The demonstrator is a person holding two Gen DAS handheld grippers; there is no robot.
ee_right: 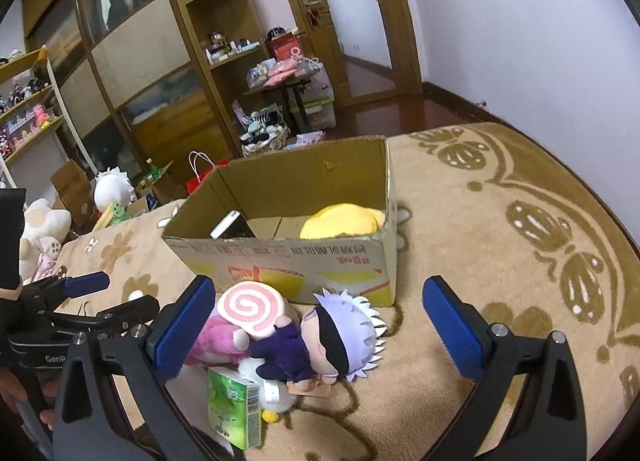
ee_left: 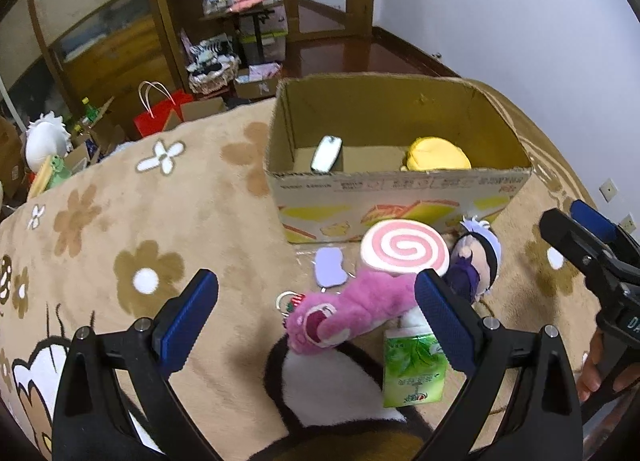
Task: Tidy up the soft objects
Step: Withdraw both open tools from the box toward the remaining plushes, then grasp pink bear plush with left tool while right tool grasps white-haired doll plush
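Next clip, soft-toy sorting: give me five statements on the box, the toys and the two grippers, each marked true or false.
1. The cardboard box holds a yellow plush. True.
2. The pink bear plush already lies inside the box. False: it lies on the blanket in front of the box.
3. The left gripper is open and holds nothing. True.
4. The right gripper is shut on the white-haired doll. False: its jaws stand wide apart, and the doll lies on the blanket.
5. The swirl cushion sits at the foot of the box's front wall. True.
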